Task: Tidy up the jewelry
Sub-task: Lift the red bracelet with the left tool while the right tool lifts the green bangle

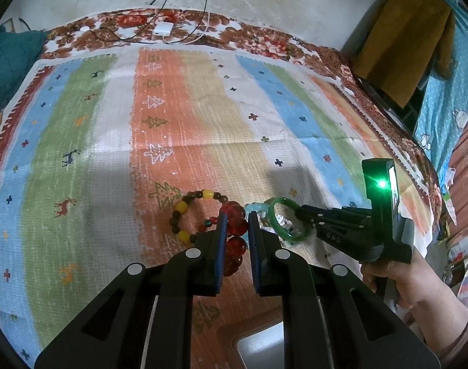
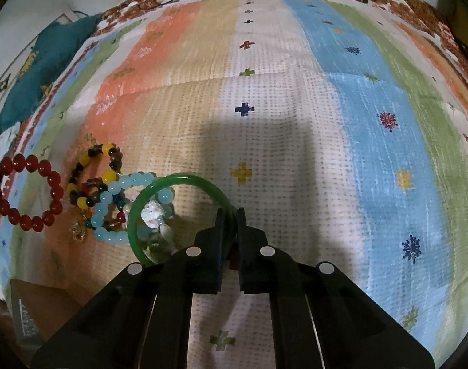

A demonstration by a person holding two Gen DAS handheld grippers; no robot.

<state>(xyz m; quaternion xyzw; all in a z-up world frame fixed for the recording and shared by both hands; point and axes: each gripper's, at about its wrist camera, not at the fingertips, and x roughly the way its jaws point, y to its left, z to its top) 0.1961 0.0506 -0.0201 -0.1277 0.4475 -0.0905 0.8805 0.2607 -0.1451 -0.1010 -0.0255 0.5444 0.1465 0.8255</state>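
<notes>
Left gripper (image 1: 237, 218) we find pinching the red bead bracelet (image 1: 235, 236), strand running between its narrow-set pads, rest of the loop draped on the striped blanket (image 1: 95, 123). Just beside it lies the yellow-and-brown bead bracelet (image 1: 187, 215), touching the red one at one edge. Next, to the right, the pale blue bead bracelet (image 2: 117, 206) sits partly under the green bangle (image 2: 160, 193), w/ a small white charm (image 2: 152, 212) showing inside the ring. Right gripper (image 2: 230, 215) is pressed together on the bangle's rim, ring tilted, its far side resting among the pile.

Risks, in our judgement: bangle is smooth and hard, held at one narrow spot, so it may pivot or slip out if lifted fast. Blue strand overlaps the ring; lifting could drag it along. Red strand may likewise snag the yellow-brown one. No box or tray clearly identifiable; grey object at btm edge of left view too cropped to tell.
</notes>
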